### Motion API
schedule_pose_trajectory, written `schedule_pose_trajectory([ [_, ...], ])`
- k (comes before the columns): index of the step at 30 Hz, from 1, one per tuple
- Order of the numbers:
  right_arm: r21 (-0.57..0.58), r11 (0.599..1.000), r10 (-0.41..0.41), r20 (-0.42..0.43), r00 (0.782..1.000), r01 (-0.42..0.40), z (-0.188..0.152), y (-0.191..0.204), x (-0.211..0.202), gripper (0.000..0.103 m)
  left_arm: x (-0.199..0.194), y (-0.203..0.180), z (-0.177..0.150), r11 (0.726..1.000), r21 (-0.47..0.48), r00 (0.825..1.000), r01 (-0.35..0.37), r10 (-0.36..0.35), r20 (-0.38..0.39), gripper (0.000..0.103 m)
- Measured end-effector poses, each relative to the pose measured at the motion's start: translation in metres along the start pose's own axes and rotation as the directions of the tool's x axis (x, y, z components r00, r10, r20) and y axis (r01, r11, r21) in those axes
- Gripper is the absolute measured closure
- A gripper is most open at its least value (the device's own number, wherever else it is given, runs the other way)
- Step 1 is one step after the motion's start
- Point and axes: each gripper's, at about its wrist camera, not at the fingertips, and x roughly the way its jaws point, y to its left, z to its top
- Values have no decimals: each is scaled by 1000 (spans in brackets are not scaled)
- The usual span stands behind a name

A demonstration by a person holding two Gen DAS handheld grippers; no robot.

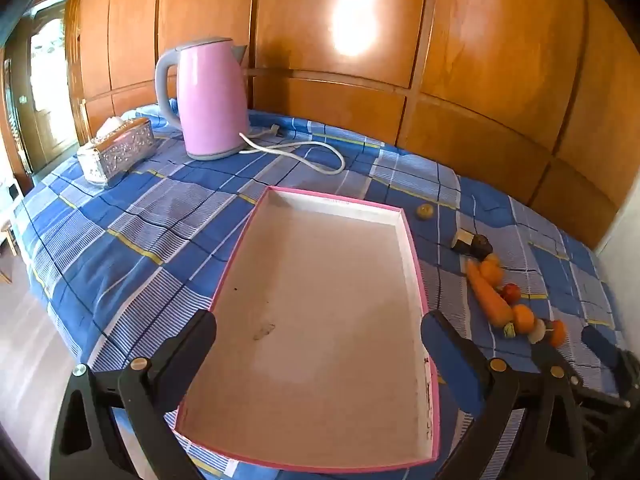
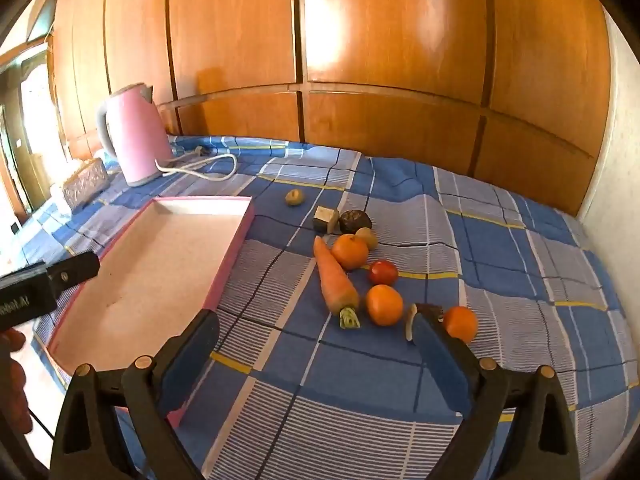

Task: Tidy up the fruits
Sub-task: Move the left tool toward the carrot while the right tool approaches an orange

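An empty pink-rimmed box [image 1: 412,240] [image 2: 236,240] lies on the blue checked cloth. To its right lies a cluster of produce: a carrot [image 2: 334,280] [image 1: 488,296], three oranges [image 2: 350,251] [image 2: 384,305] [image 2: 461,323], a red tomato [image 2: 383,273], a dark fruit [image 2: 355,221], a cut pale piece [image 2: 326,219] and a small greenish fruit [image 2: 295,197] [image 1: 425,211]. My left gripper [image 1: 318,344] is open and empty above the box's near half. My right gripper [image 2: 314,344] is open and empty, just short of the carrot's stem end.
A pink kettle [image 1: 208,100] [image 2: 134,136] with a white cord [image 1: 304,152] stands at the back left. A silver tissue box [image 1: 116,152] sits left of it. Wooden panels [image 1: 460,80] back the table. The floor [image 1: 24,344] drops off at left.
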Motion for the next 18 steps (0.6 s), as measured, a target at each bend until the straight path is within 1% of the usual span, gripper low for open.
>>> schedule_pose_trajectory([
  [3,-2,1000,-10,-9,1000,10,-2,-2,4,7,-1,0,1,1000,9,1000,26,-26,5,0],
  [12,18,1000,1,-9,1000,-1,-3,-13,0,7,-7,-8,-2,998,48,999,31,-32,7,0],
  [18,21,1000,-12,-9,1000,13,-2,-18,-3,9,-8,-9,-2,998,38,999,45,-45,-4,0],
])
